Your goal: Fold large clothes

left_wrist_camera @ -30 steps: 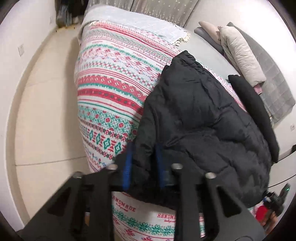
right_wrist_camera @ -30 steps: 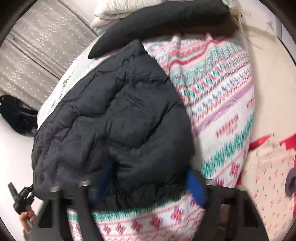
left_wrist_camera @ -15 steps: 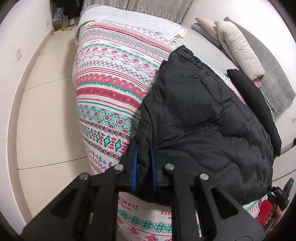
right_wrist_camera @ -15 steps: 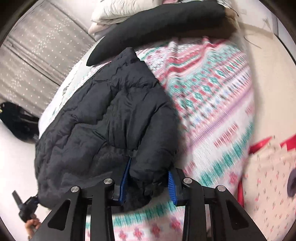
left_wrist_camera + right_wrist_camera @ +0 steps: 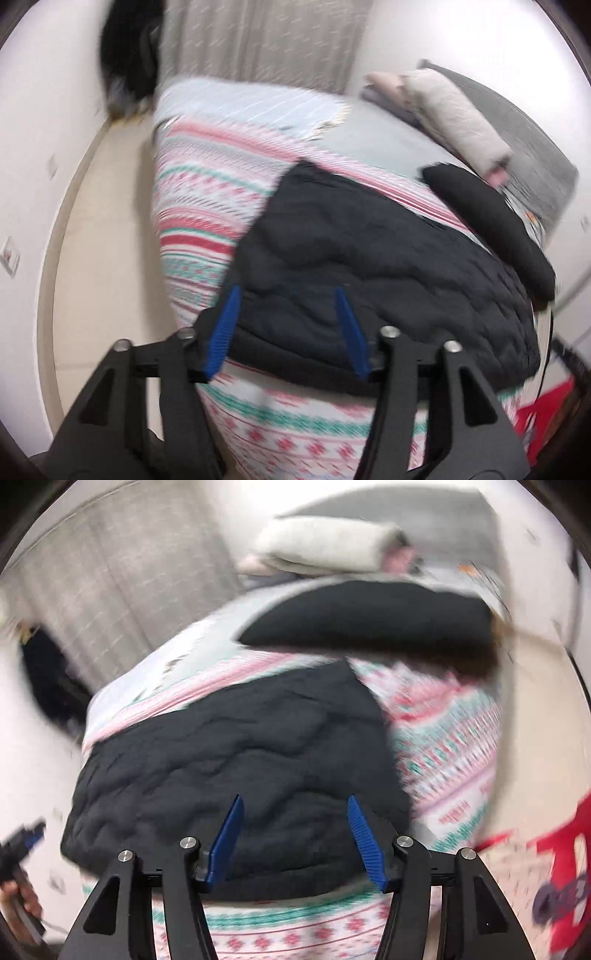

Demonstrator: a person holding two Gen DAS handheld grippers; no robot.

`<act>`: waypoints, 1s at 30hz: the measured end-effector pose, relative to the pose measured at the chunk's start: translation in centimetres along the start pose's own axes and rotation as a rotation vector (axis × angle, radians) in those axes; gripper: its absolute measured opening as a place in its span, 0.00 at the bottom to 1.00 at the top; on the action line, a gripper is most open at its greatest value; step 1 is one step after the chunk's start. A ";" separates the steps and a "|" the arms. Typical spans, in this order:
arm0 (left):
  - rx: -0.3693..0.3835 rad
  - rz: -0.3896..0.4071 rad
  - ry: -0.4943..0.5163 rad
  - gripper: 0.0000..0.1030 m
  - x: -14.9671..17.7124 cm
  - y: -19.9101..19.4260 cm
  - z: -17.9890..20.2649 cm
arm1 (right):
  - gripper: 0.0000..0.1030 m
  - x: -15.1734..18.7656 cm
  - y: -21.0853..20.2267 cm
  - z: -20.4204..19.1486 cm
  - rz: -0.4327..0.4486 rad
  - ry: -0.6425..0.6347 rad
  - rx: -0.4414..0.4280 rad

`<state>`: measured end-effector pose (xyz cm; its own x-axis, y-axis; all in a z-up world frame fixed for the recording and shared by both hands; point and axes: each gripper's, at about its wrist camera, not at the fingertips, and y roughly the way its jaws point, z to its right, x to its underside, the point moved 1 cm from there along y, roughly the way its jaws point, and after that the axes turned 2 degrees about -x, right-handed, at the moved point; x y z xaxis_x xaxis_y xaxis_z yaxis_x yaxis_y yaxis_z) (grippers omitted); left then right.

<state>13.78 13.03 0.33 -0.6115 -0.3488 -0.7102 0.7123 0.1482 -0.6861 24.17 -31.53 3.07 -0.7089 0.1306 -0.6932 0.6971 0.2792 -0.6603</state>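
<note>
A black quilted jacket (image 5: pixel 369 266) lies folded in a bundle on the patterned bedspread (image 5: pixel 207 206) near the bed's front edge. It also shows in the right wrist view (image 5: pixel 236 760). My left gripper (image 5: pixel 286 295) is open, its blue pads wide apart, just in front of the jacket's near hem and holding nothing. My right gripper (image 5: pixel 293 803) is open too, over the near hem at the jacket's other end, empty. Both views are motion-blurred.
A long black bolster (image 5: pixel 491 218) lies behind the jacket, with folded pale blankets (image 5: pixel 454 118) and a grey headboard beyond. Grey curtains (image 5: pixel 266 40) hang at the far end. Beige floor (image 5: pixel 99 240) runs along the bed's left side. Red patterned fabric (image 5: pixel 554 886) lies at right.
Both grippers were shut on the jacket's near hem half a second ago; now both have let go, opened wide and tilted upward. The jacket rests on the bed.
</note>
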 end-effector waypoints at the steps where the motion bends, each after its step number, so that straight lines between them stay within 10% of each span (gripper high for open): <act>1: 0.007 0.008 0.026 0.67 0.6 -0.5 1.1 | 0.59 0.1 -0.4 -1.3 0.016 -0.036 -0.014; 6: 0.066 0.031 0.158 0.71 3.6 -2.8 6.5 | 0.72 1.8 -3.3 -7.3 0.142 -0.200 -0.009; 13: 0.080 -0.010 0.281 0.73 7.4 -3.5 10.9 | 0.74 6.3 -2.5 -11.6 0.036 -0.290 -0.074; 30: 0.030 0.101 0.330 0.84 11.9 -7.1 11.4 | 0.88 12.5 -6.5 -9.7 0.131 -0.229 0.044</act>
<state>5.42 -2.74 -1.45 -0.6123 -0.0144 -0.7905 0.7819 0.1373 -0.6082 9.69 -22.52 1.50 -0.5728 -0.0573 -0.8177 0.7889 0.2323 -0.5689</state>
